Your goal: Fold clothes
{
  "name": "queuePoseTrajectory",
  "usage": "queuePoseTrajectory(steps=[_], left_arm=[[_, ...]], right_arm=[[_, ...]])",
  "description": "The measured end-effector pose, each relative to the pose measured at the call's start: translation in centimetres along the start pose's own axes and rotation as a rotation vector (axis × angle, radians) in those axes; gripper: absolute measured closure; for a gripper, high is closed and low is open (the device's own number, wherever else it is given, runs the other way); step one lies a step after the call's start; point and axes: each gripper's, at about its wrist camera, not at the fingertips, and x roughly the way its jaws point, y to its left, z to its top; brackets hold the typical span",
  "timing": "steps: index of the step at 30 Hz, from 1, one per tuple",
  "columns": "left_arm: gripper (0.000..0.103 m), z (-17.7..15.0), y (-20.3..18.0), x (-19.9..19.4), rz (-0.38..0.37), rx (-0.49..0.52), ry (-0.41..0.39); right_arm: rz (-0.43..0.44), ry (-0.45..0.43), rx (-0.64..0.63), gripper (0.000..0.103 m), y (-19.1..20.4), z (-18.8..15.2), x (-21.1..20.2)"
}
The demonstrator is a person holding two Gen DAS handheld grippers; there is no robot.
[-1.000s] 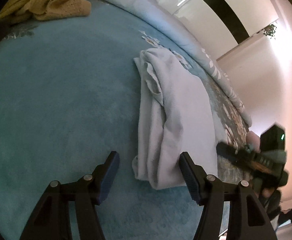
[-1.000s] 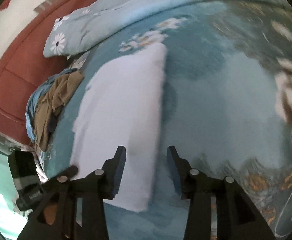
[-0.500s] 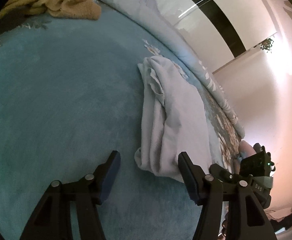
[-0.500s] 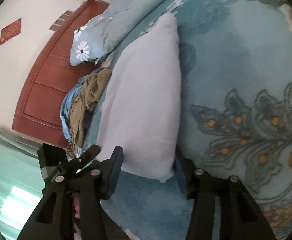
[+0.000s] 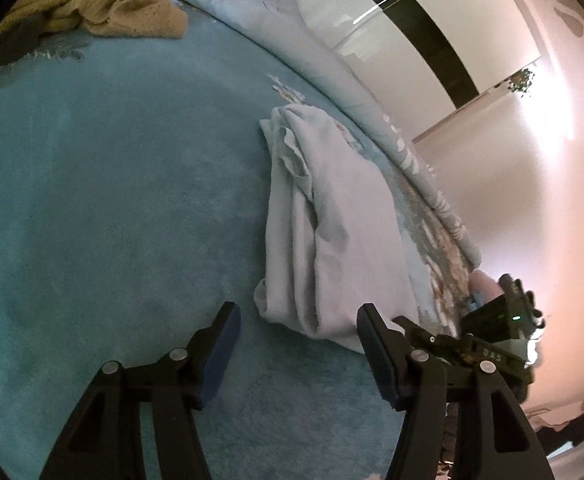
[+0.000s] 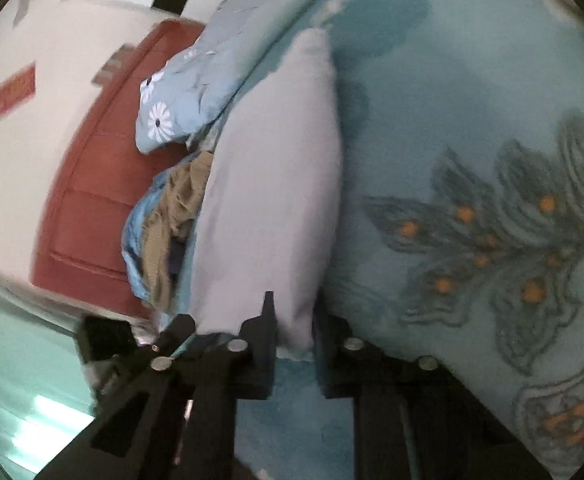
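The near corner of the folded pale-grey garment (image 6: 275, 200) was pinched between the right gripper (image 6: 294, 350) jaws for folding; the left gripper (image 5: 298, 356) was held released, the hem just ahead.

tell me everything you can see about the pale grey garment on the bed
The pale grey garment is soft, thin-looking cloth, folded lengthwise into a long narrow strip with rumpled layered edges on one side. It lies flat on the teal bedspread, near the bed's edge. The right gripper is closed on its near corner; the left gripper is open just short of the other near corner, not touching it.
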Motion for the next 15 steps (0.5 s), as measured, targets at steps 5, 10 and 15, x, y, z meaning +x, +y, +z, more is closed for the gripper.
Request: queuePoseTrajectory(steps=[5, 10, 15], left_arm=[[0.038, 0.0, 1.4, -1.0, -0.025, -0.08, -0.039], [0.037, -0.3, 1.7, -1.5, -0.017, -0.1, -0.058], [0.035, -0.2, 1.4, -1.2, -0.009, -0.087, -0.04]], right_arm=[[0.055, -0.013, 0.005, 0.09, 0.1, 0.7, -1.1], [0.045, -0.078, -0.038, 0.091, -0.2, 2.2, -5.3], [-0.068, -0.112, -0.096, 0.091, -0.8, 5.1, -9.6]])
